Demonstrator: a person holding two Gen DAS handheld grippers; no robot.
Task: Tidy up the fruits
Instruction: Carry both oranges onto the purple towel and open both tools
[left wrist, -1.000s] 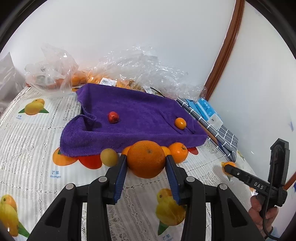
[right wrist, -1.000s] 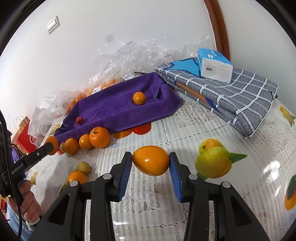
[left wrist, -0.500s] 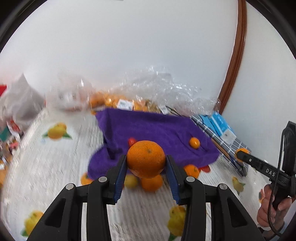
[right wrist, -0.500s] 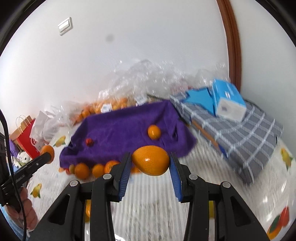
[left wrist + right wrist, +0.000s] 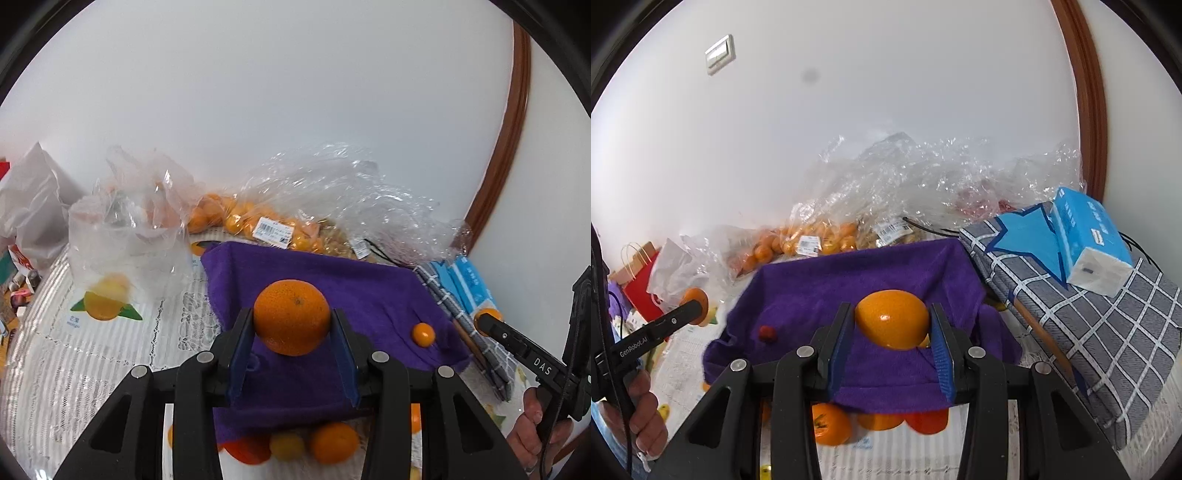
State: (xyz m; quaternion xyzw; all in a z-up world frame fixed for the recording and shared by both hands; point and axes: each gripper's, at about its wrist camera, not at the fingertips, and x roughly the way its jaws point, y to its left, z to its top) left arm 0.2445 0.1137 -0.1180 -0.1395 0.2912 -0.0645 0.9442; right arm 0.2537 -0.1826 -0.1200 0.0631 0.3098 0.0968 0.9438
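Observation:
My left gripper is shut on a large rough-skinned orange and holds it above the purple towel. My right gripper is shut on a smooth oval orange fruit, also above the purple towel. A small orange lies on the towel's right part. A small red fruit lies on its left part. Loose oranges and a yellowish fruit lie on the tablecloth at the towel's near edge.
Clear plastic bags with small oranges are piled along the wall behind the towel. A folded grey checked cloth with a blue tissue pack lies to the right. A red paper bag stands at the left.
Both grippers have lifted with their fruits and moved forward from the near tablecloth to above the purple towel. Both stay shut.

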